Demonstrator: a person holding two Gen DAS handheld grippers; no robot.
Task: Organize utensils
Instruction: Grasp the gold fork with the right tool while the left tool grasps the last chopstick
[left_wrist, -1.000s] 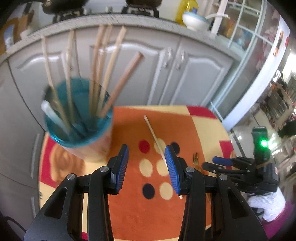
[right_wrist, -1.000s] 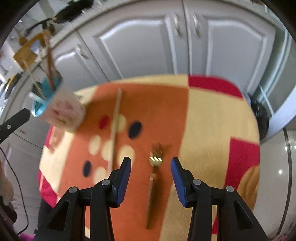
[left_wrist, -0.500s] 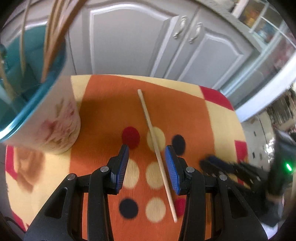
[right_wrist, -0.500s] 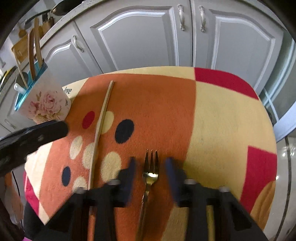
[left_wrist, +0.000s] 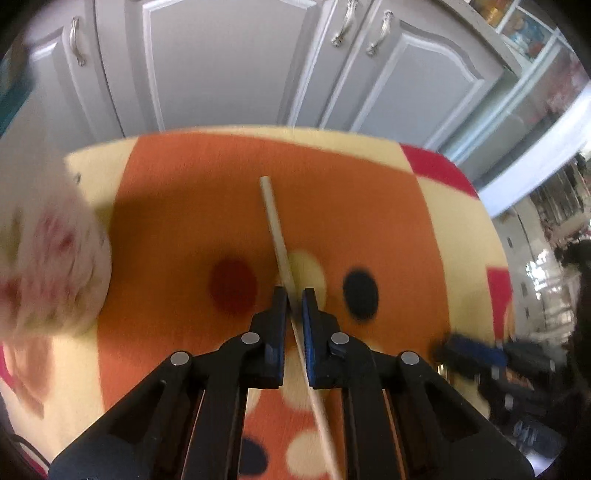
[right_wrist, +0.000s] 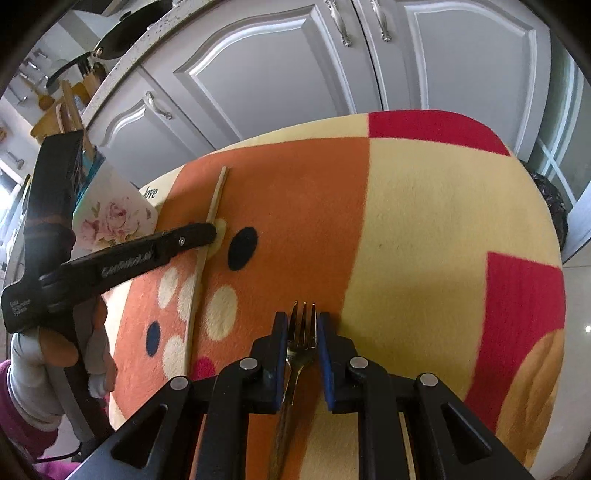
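Note:
A long pale chopstick (left_wrist: 275, 229) lies on the orange patterned cloth (left_wrist: 184, 184). My left gripper (left_wrist: 294, 295) is shut on the chopstick near its middle, low on the cloth; the chopstick also shows in the right wrist view (right_wrist: 216, 195). A gold fork (right_wrist: 303, 328) lies on the cloth with its tines pointing away. My right gripper (right_wrist: 302, 321) has closed on the fork's head, one pad at each side. A floral utensil cup (right_wrist: 110, 218) with a teal inside stands at the left, blurred in the left wrist view (left_wrist: 48, 266).
The cloth covers a small round table (right_wrist: 461, 206). Grey cabinet doors (right_wrist: 277, 74) stand close behind it. A dark bag (right_wrist: 550, 206) sits beyond the table's right edge. The gloved hand (right_wrist: 55, 350) on the left gripper is at the left.
Both grippers have dropped to the cloth and closed: the left around the chopstick, the right around the fork head. The cup has slid out to the left of the left wrist view.

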